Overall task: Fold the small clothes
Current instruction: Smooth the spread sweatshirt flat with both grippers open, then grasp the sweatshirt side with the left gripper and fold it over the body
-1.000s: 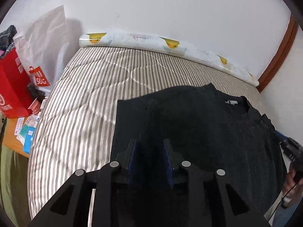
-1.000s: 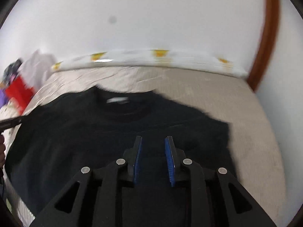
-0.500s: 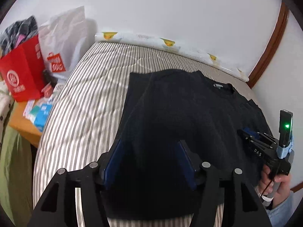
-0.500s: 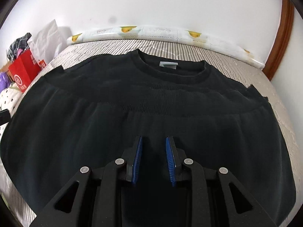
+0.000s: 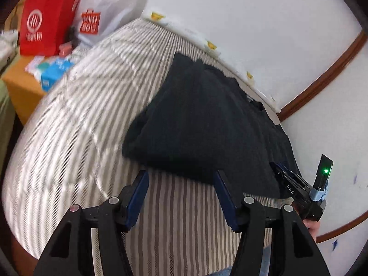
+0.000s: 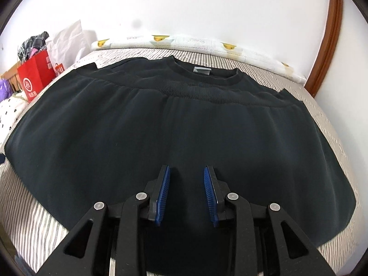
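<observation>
On the striped quilt (image 6: 326, 124) a black knit sweater (image 6: 174, 133) lies flat, hem folded up toward the collar; it looks soft, limp and fairly thick, best pinched at a folded edge or corner. The left gripper (image 5: 181, 195) hangs half open and empty just off its near edge, while the right gripper (image 6: 186, 195), jaws opening with nothing pinched, hovers above its middle.

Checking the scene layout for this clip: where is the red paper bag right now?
The red paper bag stands off the bed's left side in the right wrist view, beside the white shopping bag, left of the black shirt.
</observation>
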The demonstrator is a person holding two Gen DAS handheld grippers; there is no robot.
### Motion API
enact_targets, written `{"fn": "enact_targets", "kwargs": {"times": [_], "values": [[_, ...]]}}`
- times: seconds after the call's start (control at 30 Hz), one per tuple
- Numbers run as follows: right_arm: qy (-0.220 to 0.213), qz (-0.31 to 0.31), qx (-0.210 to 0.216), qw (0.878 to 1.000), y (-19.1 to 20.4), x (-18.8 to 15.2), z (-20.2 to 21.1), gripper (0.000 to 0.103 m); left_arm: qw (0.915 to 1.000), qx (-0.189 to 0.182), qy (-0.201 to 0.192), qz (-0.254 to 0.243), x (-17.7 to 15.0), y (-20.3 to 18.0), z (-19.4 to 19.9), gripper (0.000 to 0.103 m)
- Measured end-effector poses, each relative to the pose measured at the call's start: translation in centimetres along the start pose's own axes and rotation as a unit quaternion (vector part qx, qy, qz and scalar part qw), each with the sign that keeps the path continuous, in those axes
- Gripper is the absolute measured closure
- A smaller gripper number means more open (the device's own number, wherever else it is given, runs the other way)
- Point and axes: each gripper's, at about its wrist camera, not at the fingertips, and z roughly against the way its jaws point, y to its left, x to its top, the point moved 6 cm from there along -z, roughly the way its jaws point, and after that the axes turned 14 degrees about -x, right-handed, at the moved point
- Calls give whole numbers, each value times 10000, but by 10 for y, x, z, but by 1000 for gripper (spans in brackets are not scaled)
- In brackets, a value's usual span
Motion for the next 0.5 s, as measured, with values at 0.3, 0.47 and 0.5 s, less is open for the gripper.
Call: {"fn": "enact_targets", "kwargs": {"times": [0.3, 0.47, 0.5], "values": [[-60, 169, 37, 9998, -7, -17, 19, 73, 9963, -562, -514, 402, 5, 8, -16, 42], [-20, 99, 77, 9999, -20, -27, 28, 72, 9964, -429, -597, 415, 15, 6, -28, 44], [-12, 59, 89, 9999, -22, -28, 29, 72, 9969, -335, -593, 393, 16, 5, -31, 44]]}}
